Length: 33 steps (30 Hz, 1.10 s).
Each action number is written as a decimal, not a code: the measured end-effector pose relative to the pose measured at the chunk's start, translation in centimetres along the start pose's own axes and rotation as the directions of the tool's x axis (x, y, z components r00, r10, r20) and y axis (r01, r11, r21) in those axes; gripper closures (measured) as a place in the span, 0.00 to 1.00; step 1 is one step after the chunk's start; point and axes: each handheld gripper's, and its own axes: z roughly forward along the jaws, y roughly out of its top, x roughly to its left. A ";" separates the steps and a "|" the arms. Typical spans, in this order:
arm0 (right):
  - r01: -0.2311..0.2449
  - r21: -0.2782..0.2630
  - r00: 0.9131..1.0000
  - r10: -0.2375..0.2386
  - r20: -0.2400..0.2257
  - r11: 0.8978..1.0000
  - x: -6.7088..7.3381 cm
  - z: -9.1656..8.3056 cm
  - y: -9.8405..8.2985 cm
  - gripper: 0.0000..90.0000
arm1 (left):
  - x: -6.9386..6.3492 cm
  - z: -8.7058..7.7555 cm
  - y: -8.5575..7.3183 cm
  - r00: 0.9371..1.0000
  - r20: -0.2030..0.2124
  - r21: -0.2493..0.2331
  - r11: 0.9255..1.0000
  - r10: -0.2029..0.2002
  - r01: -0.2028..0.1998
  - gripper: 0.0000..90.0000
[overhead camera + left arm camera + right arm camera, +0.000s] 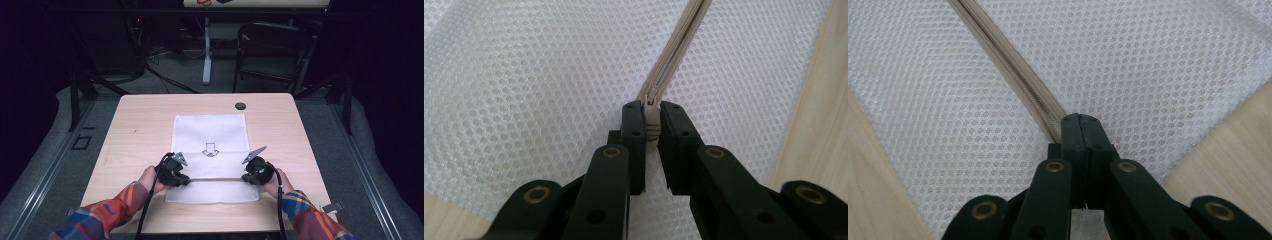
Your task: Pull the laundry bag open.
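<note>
1. A white mesh bag (210,150) lies flat on the table (135,125), nearer the near edge than the far one and roughly centred between the left and right edges.
2. A beige zipper (215,178) runs across the bag parallel to the near edge, a little in from the bag's near hem.
3. The person reaches in from the near edge with both forearms in plaid sleeves (107,212), each angled inward toward the bag.
4. The left hand (148,179) wraps the back of the left gripper (186,181), which lies low and almost level, pointing along the zipper toward the right.
5. In the left gripper view the jaws stand nearly together, clamped on the zipper pull (652,119), with the unzipped tape (676,47) running away ahead of them.
6. The right hand (274,184) holds the right gripper (246,179) the same way, low over the bag and pointing back toward the left one.
7. In the right gripper view its jaws are pressed fully together at the end of the zipper (1013,65); they seem to pinch the tape or mesh there, but the pads hide what they hold.
8. The two grippers face each other along the zipper line, well apart, each near one side edge of the bag.
9. A small dark disc (240,106) sits near the far edge of the table, beyond the bag.
</note>
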 end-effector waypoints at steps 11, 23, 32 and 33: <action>0.004 0.006 1.000 -0.004 0.010 1.000 0.0 0.0 0.0 1.00 | 0.5 -1.1 -1.5 0.999 -0.017 0.004 0.999 -0.032 0.032 0.91; -0.003 0.000 1.000 0.003 0.015 1.000 0.2 0.0 0.0 1.00 | 1.0 -2.6 -3.4 0.995 -0.051 0.000 0.996 -0.085 0.085 0.91; -0.004 0.000 1.000 0.004 0.016 1.000 0.2 0.0 0.0 1.00 | 1.6 -3.7 -4.7 0.988 -0.094 0.006 0.992 -0.122 0.123 0.91; -0.004 0.000 1.000 0.004 0.016 1.000 0.2 0.0 0.0 1.00 | 1.6 -3.9 -5.0 0.987 -0.093 0.007 0.991 -0.134 0.136 0.91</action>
